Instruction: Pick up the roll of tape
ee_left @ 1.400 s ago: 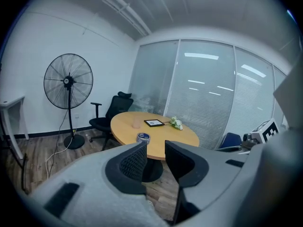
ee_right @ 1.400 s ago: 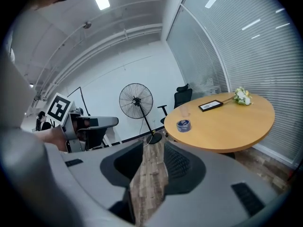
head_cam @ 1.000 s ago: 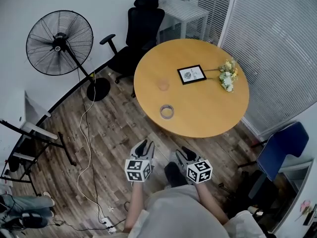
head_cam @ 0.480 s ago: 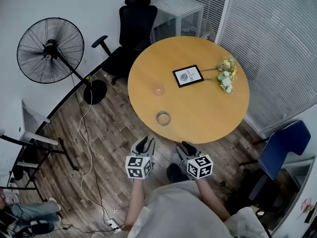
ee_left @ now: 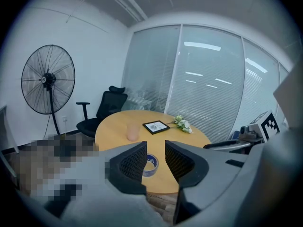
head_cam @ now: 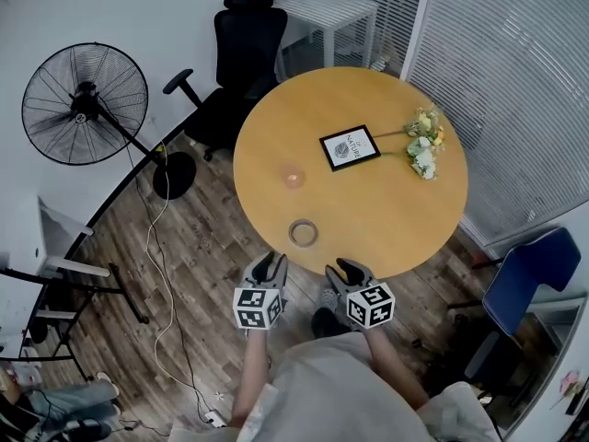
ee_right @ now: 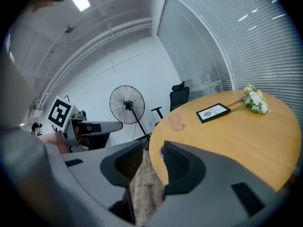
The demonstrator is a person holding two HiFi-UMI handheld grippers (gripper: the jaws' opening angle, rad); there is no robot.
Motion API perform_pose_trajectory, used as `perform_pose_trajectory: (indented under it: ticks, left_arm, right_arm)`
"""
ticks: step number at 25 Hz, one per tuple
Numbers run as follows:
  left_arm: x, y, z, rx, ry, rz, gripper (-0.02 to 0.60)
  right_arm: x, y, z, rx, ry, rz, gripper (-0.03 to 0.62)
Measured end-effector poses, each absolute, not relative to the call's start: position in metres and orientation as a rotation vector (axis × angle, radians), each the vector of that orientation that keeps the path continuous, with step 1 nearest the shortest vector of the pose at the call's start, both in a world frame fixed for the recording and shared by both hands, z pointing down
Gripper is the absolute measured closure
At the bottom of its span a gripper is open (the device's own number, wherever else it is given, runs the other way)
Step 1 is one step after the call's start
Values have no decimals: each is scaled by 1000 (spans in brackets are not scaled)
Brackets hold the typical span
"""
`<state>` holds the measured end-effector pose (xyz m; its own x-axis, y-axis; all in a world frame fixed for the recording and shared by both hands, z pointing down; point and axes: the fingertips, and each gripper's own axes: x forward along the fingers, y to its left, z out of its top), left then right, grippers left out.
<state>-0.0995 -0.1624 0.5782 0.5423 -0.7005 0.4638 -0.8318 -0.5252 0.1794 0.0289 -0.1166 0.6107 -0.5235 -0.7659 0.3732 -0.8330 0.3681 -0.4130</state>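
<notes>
Roll of tape (head_cam: 303,233) lies flat near the table (head_cam: 396,219) edge, closer to the person than a second ago: approach under way. Left tool (ee_left: 155,145) and right tool (ee_right: 152,148) narrowly parted, both empty, not yet over it.

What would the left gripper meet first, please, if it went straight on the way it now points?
Probably the roll of tape, framed between the open tongs of the left gripper, on the table; depth is unclear.
</notes>
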Motion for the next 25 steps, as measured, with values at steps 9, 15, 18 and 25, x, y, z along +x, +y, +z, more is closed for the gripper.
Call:
perform_pose_trajectory:
  ticks: [9,15,18,25]
  left_arm:
    - [-95,-207,591,2375,-1254,491,476]
    - [-82,-233,603,2373,-1230,524,476]
    - [-77,-242,611,2381,-1220,562,476]
    - [-83,-242,623,2361,-1230,597,476]
  right_arm:
    - [33,-164,614,1442,-2494,859,461]
    - [41,-192,624,1409,-2482,860,461]
    - [43,-208,631,1386,-2478,859,461]
    - [32,-224,649,1332,-2481,881,461]
